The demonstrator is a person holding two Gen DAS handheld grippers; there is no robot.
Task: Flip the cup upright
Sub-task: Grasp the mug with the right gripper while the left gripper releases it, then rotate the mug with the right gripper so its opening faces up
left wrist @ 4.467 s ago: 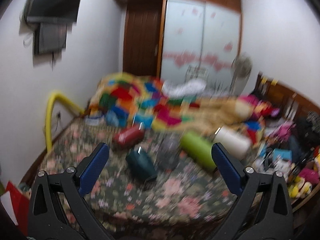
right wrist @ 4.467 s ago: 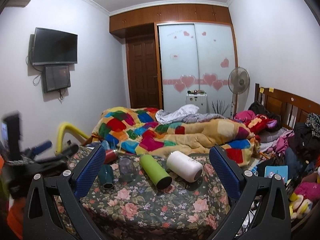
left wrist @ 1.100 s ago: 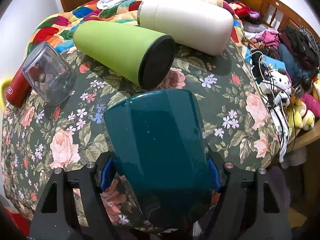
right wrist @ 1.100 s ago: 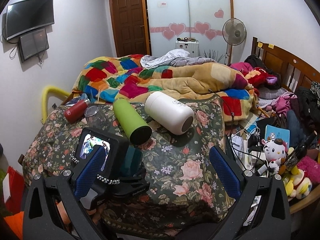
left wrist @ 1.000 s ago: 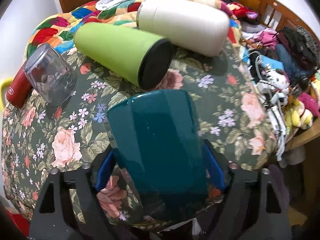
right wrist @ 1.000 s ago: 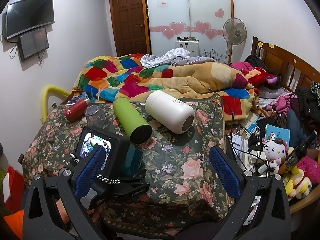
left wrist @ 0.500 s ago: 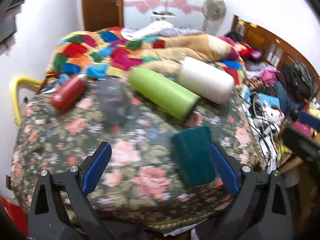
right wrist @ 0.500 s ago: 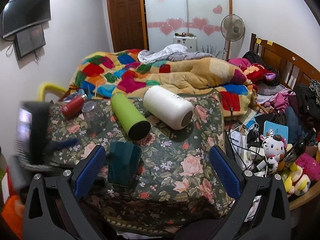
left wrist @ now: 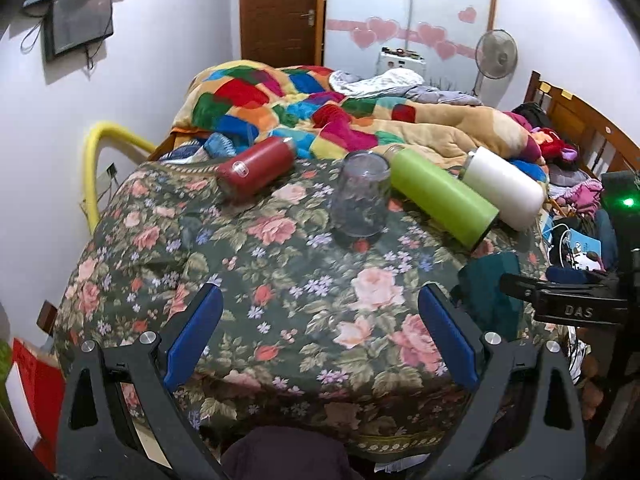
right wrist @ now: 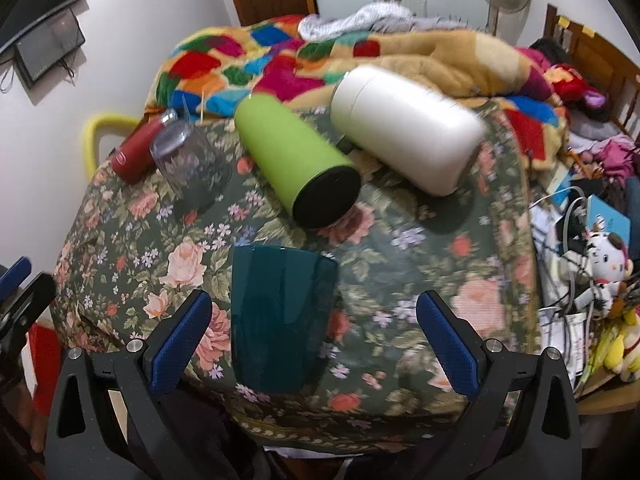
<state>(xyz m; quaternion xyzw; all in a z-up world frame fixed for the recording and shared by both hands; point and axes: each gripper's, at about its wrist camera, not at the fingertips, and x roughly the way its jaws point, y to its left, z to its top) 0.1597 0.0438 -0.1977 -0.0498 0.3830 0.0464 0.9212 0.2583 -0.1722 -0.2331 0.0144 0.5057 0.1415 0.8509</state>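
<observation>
A dark teal cup [right wrist: 280, 316] stands on the flowered cloth near the front edge, wider end up; I cannot tell whether that end is open. In the left wrist view the teal cup [left wrist: 490, 292] is at the right, partly behind the other gripper. My right gripper [right wrist: 314, 336] is open, and the cup sits between its blue fingers, nearer the left one, touching neither. My left gripper [left wrist: 322, 332] is open and empty over bare cloth, left of the cup.
A clear glass [left wrist: 362, 200] stands mouth down mid-table. A green bottle [right wrist: 296, 160], a white bottle [right wrist: 404, 124] and a red bottle [left wrist: 256, 168] lie on their sides behind. A patchwork blanket [left wrist: 320, 108] is heaped beyond. Clutter and toys [right wrist: 600, 256] sit off the right edge.
My left gripper let go of the teal cup and drew back to the left. My right gripper moved in low around the standing cup.
</observation>
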